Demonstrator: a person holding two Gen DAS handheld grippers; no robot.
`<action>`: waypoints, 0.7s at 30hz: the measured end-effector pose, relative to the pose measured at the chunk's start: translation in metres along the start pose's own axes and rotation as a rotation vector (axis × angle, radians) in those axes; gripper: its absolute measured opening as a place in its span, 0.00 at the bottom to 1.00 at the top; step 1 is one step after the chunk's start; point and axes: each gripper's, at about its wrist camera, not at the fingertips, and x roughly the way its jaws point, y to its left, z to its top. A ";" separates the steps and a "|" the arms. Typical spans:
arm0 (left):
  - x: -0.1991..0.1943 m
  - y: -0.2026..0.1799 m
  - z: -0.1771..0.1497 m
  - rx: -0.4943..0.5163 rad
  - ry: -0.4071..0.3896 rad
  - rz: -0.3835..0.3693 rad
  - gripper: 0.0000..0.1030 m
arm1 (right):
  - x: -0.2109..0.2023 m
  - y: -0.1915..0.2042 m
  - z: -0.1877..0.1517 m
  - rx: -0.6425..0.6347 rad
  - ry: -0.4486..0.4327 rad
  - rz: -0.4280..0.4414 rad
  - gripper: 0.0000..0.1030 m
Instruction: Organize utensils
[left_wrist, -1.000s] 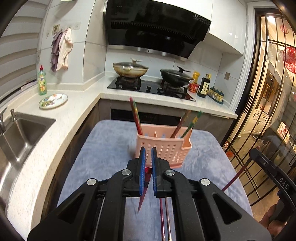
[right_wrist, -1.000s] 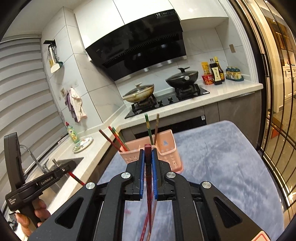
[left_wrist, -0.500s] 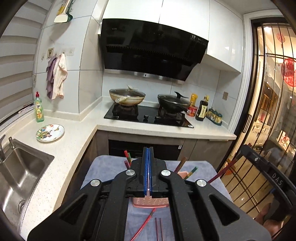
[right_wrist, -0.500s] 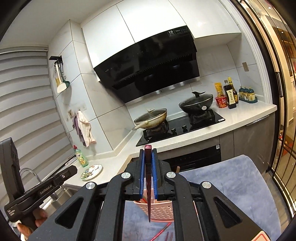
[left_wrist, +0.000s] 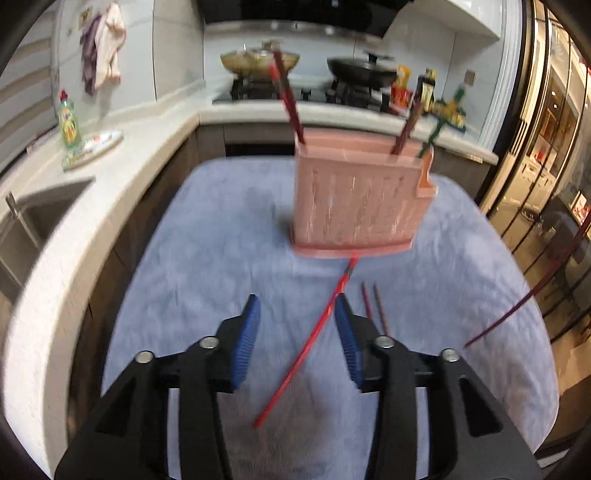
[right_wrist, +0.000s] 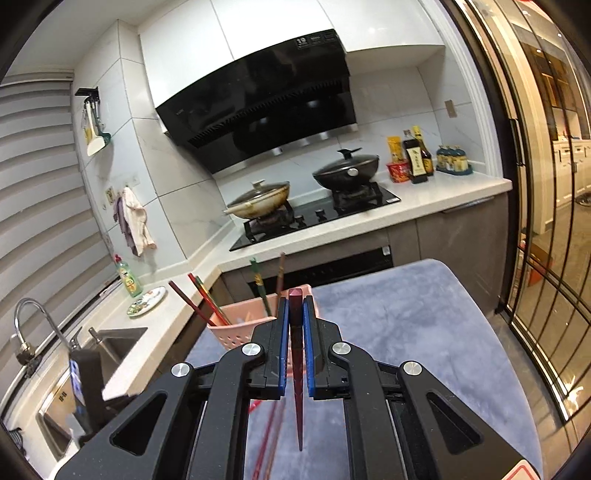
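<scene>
A pink perforated utensil holder (left_wrist: 358, 206) stands on the grey-blue cloth (left_wrist: 207, 258), with several chopsticks (left_wrist: 290, 99) sticking out of it. My left gripper (left_wrist: 295, 306) hangs low in front of it and its jaws are opening. A red chopstick (left_wrist: 306, 347) lies slanted on the cloth beneath the gap, and the pads do not press on it. Two dark chopsticks (left_wrist: 373, 306) lie just to its right. My right gripper (right_wrist: 295, 306) is shut on a dark red chopstick (right_wrist: 296, 373) that points down, near the holder (right_wrist: 236, 328). In the left wrist view, that held chopstick (left_wrist: 535, 288) shows at the right.
A white counter (left_wrist: 66, 221) with a sink (right_wrist: 110, 347), a green bottle (left_wrist: 70, 122) and a plate (left_wrist: 92, 144) borders the cloth on the left. The stove with two pans (right_wrist: 306, 195) is behind. A glass door (right_wrist: 546, 221) stands at the right.
The left gripper rose with its jaws shut, then dropped low over the cloth and its jaws parted. The right gripper lifted and tilted up, still shut on the dark red chopstick.
</scene>
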 end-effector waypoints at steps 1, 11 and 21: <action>0.007 0.002 -0.014 0.006 0.024 0.009 0.41 | -0.002 -0.004 -0.003 0.002 0.003 -0.007 0.07; 0.048 0.020 -0.083 -0.007 0.168 0.037 0.30 | -0.014 -0.017 -0.025 0.035 0.029 -0.022 0.07; 0.012 0.012 -0.115 0.021 0.170 -0.013 0.05 | -0.023 -0.010 -0.032 0.033 0.039 -0.011 0.07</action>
